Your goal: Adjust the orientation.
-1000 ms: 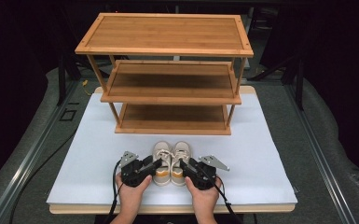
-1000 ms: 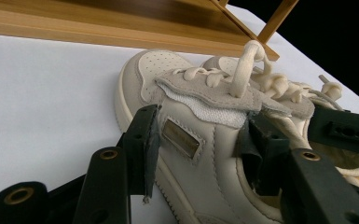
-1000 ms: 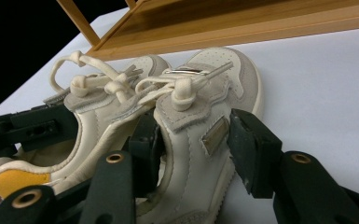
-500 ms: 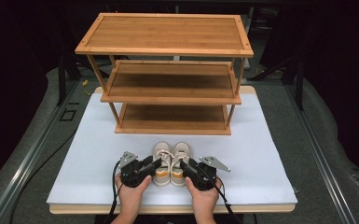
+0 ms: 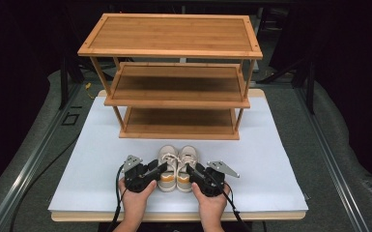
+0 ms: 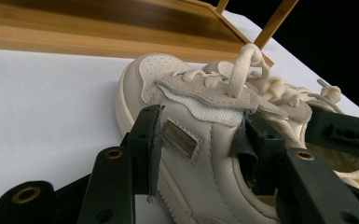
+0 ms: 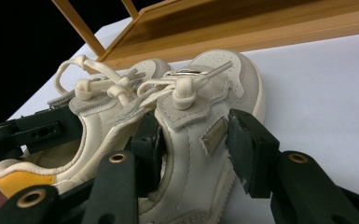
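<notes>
Two small cream shoes stand side by side on the white mat, toes toward the rack: the left shoe (image 5: 167, 160) (image 6: 191, 186) and the right shoe (image 5: 189, 159) (image 7: 200, 168). My left gripper (image 5: 160, 168) (image 6: 203, 126) is shut on the left shoe, one jaw against its outer side by the metal tag, the other inside the opening. My right gripper (image 5: 192, 170) (image 7: 196, 126) holds the right shoe the same way, one jaw in the opening and one on the outer side. Both shoes rest on the mat.
A three-tier wooden shoe rack (image 5: 178, 92) stands just beyond the shoes, its lowest shelf (image 5: 178, 121) a short way ahead of the toes. The white mat (image 5: 280, 159) spreads to both sides. The table's front edge (image 5: 174, 216) is right behind the hands.
</notes>
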{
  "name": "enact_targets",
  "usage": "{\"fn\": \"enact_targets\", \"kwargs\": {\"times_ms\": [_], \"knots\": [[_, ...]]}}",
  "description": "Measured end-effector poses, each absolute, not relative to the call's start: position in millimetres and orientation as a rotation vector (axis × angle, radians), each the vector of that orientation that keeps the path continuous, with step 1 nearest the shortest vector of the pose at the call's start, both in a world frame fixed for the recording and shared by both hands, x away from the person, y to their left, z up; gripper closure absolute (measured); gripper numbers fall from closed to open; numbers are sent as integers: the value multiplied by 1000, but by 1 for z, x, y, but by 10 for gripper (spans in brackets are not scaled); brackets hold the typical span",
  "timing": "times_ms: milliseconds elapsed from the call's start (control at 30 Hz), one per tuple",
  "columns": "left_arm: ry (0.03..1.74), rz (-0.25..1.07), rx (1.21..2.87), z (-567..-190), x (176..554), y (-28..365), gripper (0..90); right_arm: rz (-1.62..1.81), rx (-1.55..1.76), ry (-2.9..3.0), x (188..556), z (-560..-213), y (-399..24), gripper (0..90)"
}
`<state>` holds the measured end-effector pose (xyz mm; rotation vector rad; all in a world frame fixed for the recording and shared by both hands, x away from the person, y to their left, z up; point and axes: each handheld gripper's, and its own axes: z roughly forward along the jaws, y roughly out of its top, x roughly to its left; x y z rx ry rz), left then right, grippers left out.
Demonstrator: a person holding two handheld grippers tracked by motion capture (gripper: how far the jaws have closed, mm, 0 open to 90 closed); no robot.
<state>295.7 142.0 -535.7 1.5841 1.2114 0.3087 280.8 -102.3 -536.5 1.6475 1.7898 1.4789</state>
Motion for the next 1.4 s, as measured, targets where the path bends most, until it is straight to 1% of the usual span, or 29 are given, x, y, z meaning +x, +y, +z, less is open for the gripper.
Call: {"fn": "enact_targets", "kwargs": {"times_ms": [400,667,1067,1400], "knots": [[1200,317,1580,-517,297,144,542,1502,1620,1771,283,-520,-100,566],[1183,325,1564,-497,299,147,542,1517,1595,1784,284,-497,-99,566],[1174,342,1574,-468,302,147,542,1543,1582,1756,287,-475,-98,566],[1158,354,1561,-440,305,150,542,1532,1561,1787,289,-446,-97,566]]}}
